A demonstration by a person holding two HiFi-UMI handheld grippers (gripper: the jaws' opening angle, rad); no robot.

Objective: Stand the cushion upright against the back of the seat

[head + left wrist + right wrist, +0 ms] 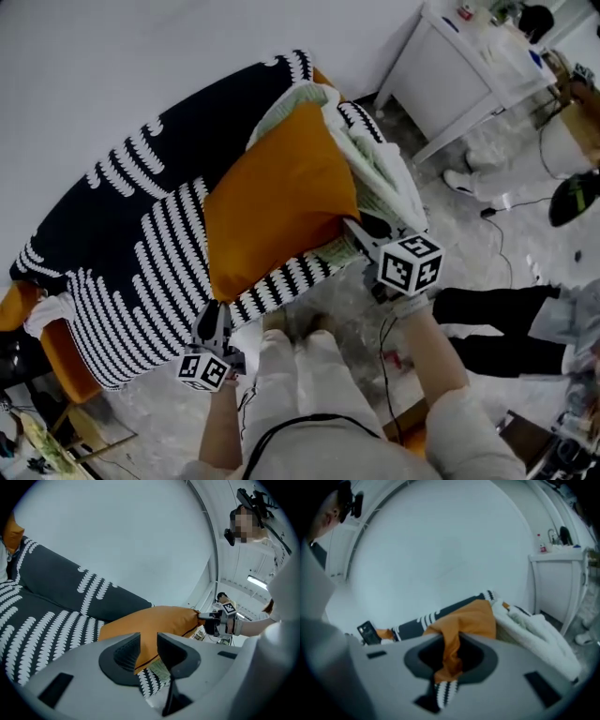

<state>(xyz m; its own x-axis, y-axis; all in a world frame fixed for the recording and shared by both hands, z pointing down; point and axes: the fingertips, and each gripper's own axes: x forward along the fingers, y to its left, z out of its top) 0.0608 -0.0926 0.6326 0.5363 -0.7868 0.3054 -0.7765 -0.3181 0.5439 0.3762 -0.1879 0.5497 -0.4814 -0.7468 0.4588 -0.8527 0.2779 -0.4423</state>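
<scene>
Head view: the orange cushion [281, 197] lies tilted on the striped seat [141, 272], not yet upright against the backrest [112, 178].

Left gripper view: the left gripper [149, 651] has its jaws partly apart and grips nothing; the cushion edge sits just beyond.

Right gripper view: the right gripper [450, 656] is clamped on a cushion corner, apparently to raise it.
</scene>
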